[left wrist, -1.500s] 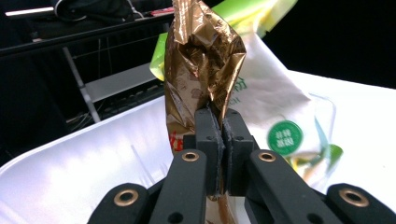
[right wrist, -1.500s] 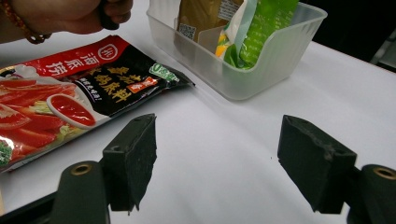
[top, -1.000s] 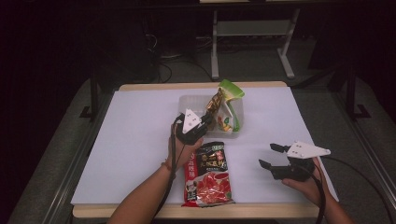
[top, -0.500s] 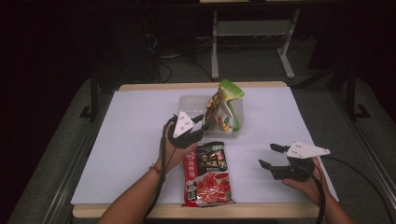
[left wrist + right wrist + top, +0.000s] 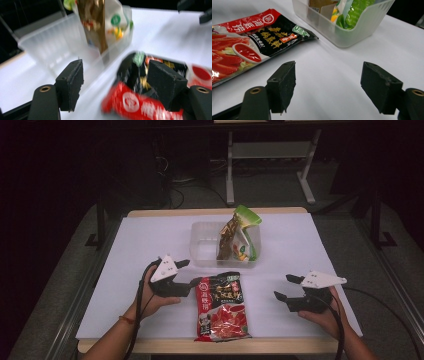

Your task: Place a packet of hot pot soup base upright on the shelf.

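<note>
A red and black sauce packet (image 5: 222,307) (image 5: 249,47) (image 5: 140,105) lies flat near the table's front edge. Behind it stands a clear plastic container (image 5: 205,251) (image 5: 50,47) (image 5: 352,32) with a gold packet (image 5: 227,237) (image 5: 93,22) and a green-white packet (image 5: 246,237) upright in its right end. My left gripper (image 5: 190,272) (image 5: 117,80) hovers left of the red packet's top end. Its jaws have just been opening and grip nothing. My right gripper (image 5: 283,287) (image 5: 328,80) hangs open over bare table to the right of the packet.
The white tabletop (image 5: 150,235) has free room to the left, right and behind the container. A metal rail (image 5: 82,295) runs along the left side. The floor and a white stand (image 5: 270,155) lie beyond the far edge.
My left gripper has drawn back from the container toward the near left and its jaws have opened. The gold packet stays in the container. The right gripper has not moved.
</note>
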Motion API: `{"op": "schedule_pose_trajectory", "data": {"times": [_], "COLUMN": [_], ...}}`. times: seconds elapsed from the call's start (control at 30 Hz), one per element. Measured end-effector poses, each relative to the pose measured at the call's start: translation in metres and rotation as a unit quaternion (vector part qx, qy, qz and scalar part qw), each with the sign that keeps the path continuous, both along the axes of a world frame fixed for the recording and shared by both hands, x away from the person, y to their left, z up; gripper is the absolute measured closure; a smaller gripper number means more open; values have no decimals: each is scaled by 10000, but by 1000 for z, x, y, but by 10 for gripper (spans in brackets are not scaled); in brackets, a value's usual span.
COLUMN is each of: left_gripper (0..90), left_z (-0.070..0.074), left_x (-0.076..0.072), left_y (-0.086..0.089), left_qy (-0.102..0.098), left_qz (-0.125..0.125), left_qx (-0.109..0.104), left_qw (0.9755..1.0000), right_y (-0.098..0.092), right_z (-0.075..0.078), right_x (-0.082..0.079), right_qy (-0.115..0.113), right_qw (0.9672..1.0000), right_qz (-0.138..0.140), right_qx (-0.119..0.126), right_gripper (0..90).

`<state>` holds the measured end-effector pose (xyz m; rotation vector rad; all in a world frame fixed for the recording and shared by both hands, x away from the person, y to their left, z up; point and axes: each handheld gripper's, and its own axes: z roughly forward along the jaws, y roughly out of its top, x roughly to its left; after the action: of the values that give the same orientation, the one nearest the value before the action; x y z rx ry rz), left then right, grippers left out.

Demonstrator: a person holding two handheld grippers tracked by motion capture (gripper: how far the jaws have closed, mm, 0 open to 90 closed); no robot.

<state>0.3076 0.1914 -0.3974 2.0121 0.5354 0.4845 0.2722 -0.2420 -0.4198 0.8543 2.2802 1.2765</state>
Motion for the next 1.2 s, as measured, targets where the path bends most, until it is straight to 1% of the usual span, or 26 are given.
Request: {"op": "schedule_pose_trajectory", "data": {"times": [0.03, 0.07, 0.13, 0.17, 0.23, 0.33, 0.43, 0.5, 0.57, 0.6, 0.67, 0.73, 0.8, 0.83, 0.9, 0.97, 1.03, 1.07, 1.1, 1.13, 1.17, 1.2], "left_gripper": [254, 253, 237, 233, 224, 210, 200, 197, 190, 178, 176, 175, 174, 172, 171, 170, 168, 168, 167, 167, 167, 167], "left_z": [-3, -5, -9, -12, -17, -26, -35, -41, -45, -46, -49, -51, -52, -53, -53, -52, -51, -50, -50, -51, -51, -51], "left_x": [-2, -4, -7, -8, -9, -11, -8, -8, -7, -7, -7, -7, -7, -6, -4, -2, 1, 3, 5, 7, 7, 9], "left_y": [5, 9, 15, 18, 21, 21, 21, 20, 19, 19, 18, 16, 14, 13, 11, 9, 6, 5, 3, 0, -2, -5], "left_qy": [62, 138, 320, 417, 635, 840, 1144, 1271, 1393, 1480, 1613, 1730, 1814, 1874, 1992, 2059, 2102, 2165, 2230, 2246, 2260, 2299], "left_qz": [10, 15, 2, -7, -52, -153, -227, -250, -270, -300, -329, -338, -389, -409, -428, -417, -371, -355, -338, -313, -279, -297], "left_qx": [74, 102, 106, 90, 58, 178, 87, 91, 111, 100, 65, 41, 19, -1, -108, -209, -261, -341, -371, -330, -309, -257], "left_qw": [10000, 9999, 9994, 9991, 9979, 9962, 9931, 9915, 9898, 9885, 9863, 9843, 9826, 9814, 9790, 9775, 9766, 9750, 9735, 9734, 9732, 9724], "right_y": [1, 2, 4, 5, 7, 10, 17, 25, 33, 36, 46, 55, 63, 68, 76, 82, 87, 89, 91, 93, 94, 94], "right_z": [0, -1, -2, -2, -2, 0, -1, -3, -5, -5, -6, -8, -10, -12, -14, -17, -18, -19, -19, -19, -19, -19], "right_x": [0, 1, 1, 1, -1, 0, 2, 3, 3, 3, 4, 4, 6, 7, 10, 13, 15, 16, 17, 19, 20, 22], "right_qy": [0, 21, 68, 57, 67, 137, 230, 286, 369, 374, 451, 526, 624, 666, 746, 882, 1025, 1101, 1163, 1204, 1287, 1357], "right_qw": [10000, 10000, 10000, 10000, 9999, 9999, 9997, 9995, 9990, 9988, 9980, 9970, 9961, 9954, 9944, 9931, 9919, 9909, 9902, 9897, 9888, 9878], "right_qz": [3, 19, -1, 12, 18, 34, 49, 95, 192, 220, 362, 480, 563, 594, 618, 639, 681, 705, 720, 735, 741, 765], "right_qx": [-26, -25, -47, -73, -89, -22, -37, -123, -165, -227, -252, -298, -286, -346, -422, -423, -330, -314, -286, -256, -169, -78], "right_gripper": [275, 276, 276, 276, 275, 277, 277, 275, 273, 273, 271, 270, 272, 272, 276, 280, 279, 279, 278, 276, 279, 280]}}
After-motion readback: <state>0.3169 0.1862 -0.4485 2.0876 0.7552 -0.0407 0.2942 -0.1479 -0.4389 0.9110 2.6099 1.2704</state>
